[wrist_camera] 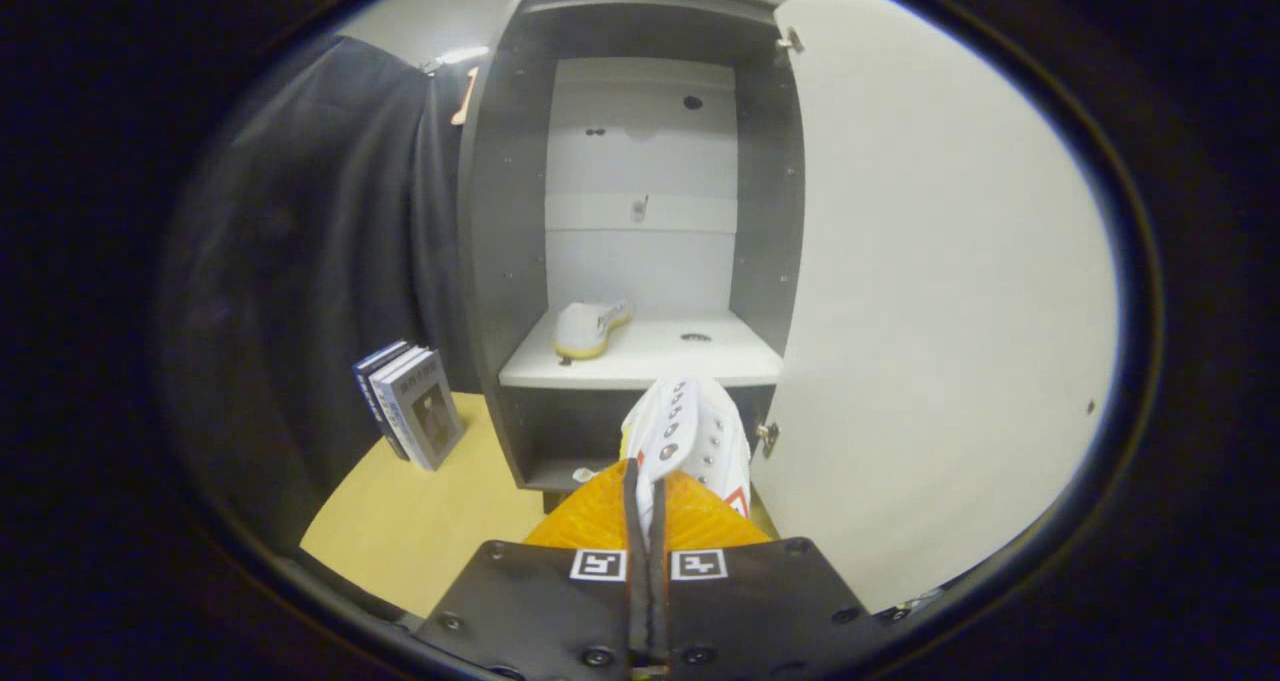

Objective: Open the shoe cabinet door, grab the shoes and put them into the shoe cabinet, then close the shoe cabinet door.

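The shoe cabinet (500,261) stands open ahead, dark grey with a pale back panel. Its white door (930,291) is swung out to the right. One white shoe with a yellowish sole (590,326) lies on the left part of the white shelf (660,356). A second white shoe (690,436), with a row of eyelets, hangs just ahead of my gripper (647,496), below the shelf's front edge. Both fingers are pressed close together on its near edge.
A few books (410,406) stand upright on the yellow-wood floor (430,521), left of the cabinet. Black cloth hangs behind them. A lower compartment (570,441) opens under the shelf. The door's hinges (768,436) sit on the cabinet's right side.
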Tool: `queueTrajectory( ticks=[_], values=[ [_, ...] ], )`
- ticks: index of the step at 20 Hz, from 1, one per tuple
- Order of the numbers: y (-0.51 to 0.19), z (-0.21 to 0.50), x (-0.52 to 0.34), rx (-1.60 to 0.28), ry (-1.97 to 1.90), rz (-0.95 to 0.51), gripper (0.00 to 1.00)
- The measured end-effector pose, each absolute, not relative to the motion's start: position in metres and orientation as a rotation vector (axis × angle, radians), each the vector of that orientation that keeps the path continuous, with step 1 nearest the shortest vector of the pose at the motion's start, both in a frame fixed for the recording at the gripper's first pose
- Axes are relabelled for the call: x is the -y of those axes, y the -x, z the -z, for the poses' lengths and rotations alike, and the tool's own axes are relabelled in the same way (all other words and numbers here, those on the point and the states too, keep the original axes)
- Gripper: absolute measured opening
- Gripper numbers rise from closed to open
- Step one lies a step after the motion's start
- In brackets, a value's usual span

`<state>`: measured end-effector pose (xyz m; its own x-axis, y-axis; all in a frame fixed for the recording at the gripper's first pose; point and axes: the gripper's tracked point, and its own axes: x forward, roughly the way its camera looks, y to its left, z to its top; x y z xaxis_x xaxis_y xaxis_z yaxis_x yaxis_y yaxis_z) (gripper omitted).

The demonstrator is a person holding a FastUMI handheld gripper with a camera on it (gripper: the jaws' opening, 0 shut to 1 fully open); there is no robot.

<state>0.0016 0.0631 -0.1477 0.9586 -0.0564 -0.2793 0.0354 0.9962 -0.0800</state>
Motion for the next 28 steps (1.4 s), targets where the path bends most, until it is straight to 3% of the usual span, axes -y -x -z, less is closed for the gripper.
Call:
queueTrajectory(
  ticks=[6, 13, 22, 28],
  values=[
    [-0.066, 0.104, -0.055, -0.226, 0.062, 0.037, 0.02],
    [-0.197, 0.088, -0.039, -0.218, 0.093, -0.004, 0.02],
    [-0.336, 0.145, -0.013, -0.326, 0.079, -0.005, 0.02],
    [-0.354, 0.167, -0.023, -0.383, 0.126, -0.053, 0.02]
  ],
)
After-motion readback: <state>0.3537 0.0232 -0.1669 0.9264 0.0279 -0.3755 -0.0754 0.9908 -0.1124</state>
